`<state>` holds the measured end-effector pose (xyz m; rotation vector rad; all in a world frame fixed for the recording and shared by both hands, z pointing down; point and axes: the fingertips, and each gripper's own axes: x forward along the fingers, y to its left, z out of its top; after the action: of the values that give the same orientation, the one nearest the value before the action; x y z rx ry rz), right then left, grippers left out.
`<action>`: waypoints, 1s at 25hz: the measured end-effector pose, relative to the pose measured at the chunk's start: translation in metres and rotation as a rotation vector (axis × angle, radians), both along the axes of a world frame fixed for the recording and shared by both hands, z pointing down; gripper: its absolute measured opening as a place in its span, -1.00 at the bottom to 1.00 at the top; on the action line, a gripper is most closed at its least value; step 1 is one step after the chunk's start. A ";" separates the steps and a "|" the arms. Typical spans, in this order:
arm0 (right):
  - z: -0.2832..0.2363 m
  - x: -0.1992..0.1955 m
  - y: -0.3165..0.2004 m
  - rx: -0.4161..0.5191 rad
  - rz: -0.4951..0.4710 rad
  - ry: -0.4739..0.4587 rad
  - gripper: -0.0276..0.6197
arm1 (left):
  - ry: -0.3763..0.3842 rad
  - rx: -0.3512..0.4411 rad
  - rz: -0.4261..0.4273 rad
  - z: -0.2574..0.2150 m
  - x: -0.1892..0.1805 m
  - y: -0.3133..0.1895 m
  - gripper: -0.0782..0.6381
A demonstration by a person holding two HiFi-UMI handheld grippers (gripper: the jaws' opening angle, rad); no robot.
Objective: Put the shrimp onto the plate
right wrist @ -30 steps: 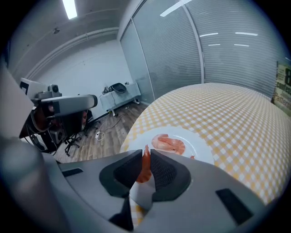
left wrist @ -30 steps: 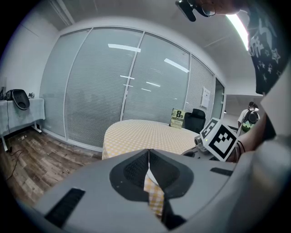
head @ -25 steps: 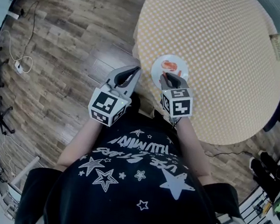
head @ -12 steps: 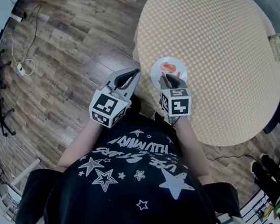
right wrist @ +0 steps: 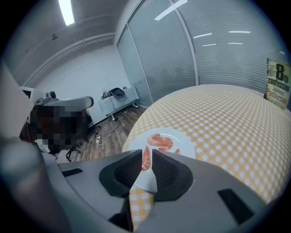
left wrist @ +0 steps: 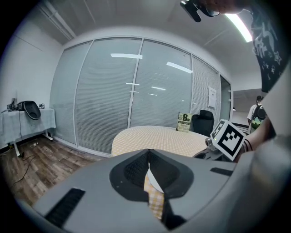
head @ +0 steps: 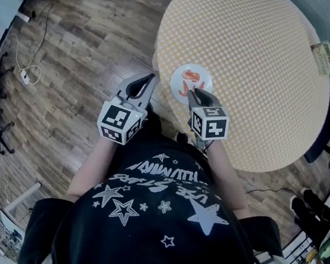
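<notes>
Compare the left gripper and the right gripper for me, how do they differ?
The left gripper has jaws pressed together on nothing; the right gripper pinches a shrimp. The left gripper hangs at the edge of the table, short of the plate; the right gripper's tips reach over the plate, where a second shrimp lies. Both point toward the plate.

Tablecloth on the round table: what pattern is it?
The tablecloth has small yellow and white checks, clearest in the right gripper view.
</notes>
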<state>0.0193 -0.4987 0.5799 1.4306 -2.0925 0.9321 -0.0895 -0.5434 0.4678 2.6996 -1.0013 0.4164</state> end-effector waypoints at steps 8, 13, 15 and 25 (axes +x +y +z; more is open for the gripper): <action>-0.024 0.033 0.025 0.065 -0.019 -0.024 -0.72 | 0.003 0.033 -0.134 -0.015 -0.005 0.033 -0.76; -0.033 0.044 0.049 0.097 -0.070 -0.035 -0.72 | 0.000 0.036 -0.210 -0.013 -0.001 0.063 -0.76; -0.034 0.047 0.057 0.104 -0.095 -0.036 -0.72 | 0.001 0.040 -0.241 -0.014 0.000 0.076 -0.76; -0.044 0.045 0.079 0.152 -0.192 0.007 -0.72 | -0.021 0.050 -0.338 -0.023 -0.014 0.129 -0.76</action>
<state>0.0648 -0.4202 0.5361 1.2732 -2.2896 0.7057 -0.1032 -0.4140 0.4451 2.5017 -1.4578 0.3574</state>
